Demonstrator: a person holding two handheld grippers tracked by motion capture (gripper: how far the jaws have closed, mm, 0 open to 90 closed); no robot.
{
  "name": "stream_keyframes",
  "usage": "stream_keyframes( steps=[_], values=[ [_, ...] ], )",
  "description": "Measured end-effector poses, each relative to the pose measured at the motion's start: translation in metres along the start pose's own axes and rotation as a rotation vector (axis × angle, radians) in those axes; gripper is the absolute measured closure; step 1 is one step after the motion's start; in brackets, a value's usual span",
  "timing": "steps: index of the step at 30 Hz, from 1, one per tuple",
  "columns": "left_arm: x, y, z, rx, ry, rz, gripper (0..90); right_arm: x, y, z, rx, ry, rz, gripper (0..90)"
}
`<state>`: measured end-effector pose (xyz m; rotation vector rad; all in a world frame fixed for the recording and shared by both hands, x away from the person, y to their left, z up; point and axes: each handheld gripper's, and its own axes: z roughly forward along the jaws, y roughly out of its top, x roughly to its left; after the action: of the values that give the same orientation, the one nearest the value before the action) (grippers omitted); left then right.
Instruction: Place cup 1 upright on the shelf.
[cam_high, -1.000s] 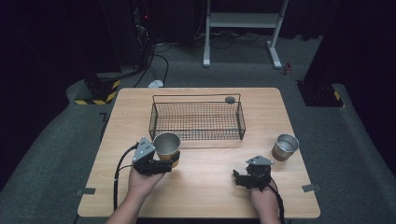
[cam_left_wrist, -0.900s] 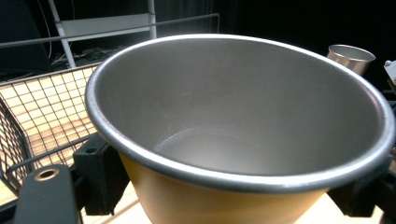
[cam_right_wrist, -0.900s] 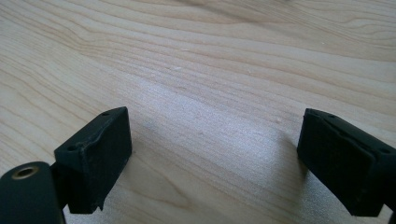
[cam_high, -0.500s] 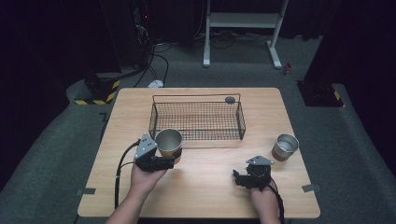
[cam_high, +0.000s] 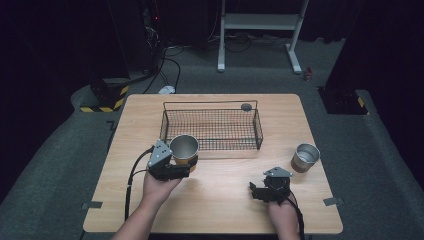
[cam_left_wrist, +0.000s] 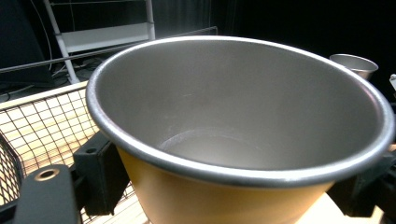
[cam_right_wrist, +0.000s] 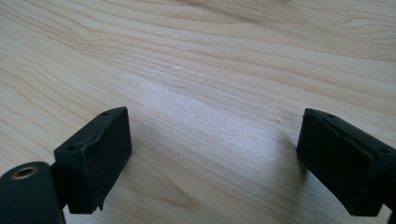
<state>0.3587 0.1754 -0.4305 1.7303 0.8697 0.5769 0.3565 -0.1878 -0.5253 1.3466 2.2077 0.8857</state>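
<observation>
Little has moved since the earlier frames: the cup (cam_high: 184, 150) remains held just in front of the basket (cam_high: 257, 131).
The left gripper (cam_high: 176, 171) has its jaws clamped on the cup's yellow wall, mouth upward and long axis near vertical, tilted slightly, probably for lifting into the basket. The right gripper (cam_high: 261, 191) rests on the table (cam_high: 220, 210), jaws wide apart and empty; a second cup (cam_high: 305, 157) stands beyond.

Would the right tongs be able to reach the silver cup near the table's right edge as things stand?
Probably yes. The right tongs stand open and empty, the silver cup is close by on that side, and only bare table lies between them.
</observation>
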Motion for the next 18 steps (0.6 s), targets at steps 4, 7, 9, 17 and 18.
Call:
stream_keyframes(
  steps=[4, 7, 9, 17, 18],
  values=[
    [-0.001, 0.001, 0.001, 0.006, 0.0, 0.009, 15.5, 0.0, 0.0, 0.0, 0.0, 0.0, 0.0, 10.0],
    [-0.001, 0.003, 0.002, 0.007, 0.004, 0.014, 15.5, 0.0, 0.0, 0.0, 0.0, 0.0, 0.0, 10.0],
    [-0.001, 0.006, 0.003, 0.005, 0.006, 0.018, 15.5, 0.0, 0.0, 0.0, 0.0, 0.0, 0.0, 10.0],
    [0.001, 0.011, 0.005, -0.018, 0.014, 0.009, 15.5, 0.0, 0.0, 0.0, 0.0, 0.0, 0.0, 10.0],
    [0.002, 0.01, 0.006, -0.013, 0.014, 0.003, 15.5, 0.0, 0.0, 0.0, 0.0, 0.0, 0.0, 10.0]
  ],
)
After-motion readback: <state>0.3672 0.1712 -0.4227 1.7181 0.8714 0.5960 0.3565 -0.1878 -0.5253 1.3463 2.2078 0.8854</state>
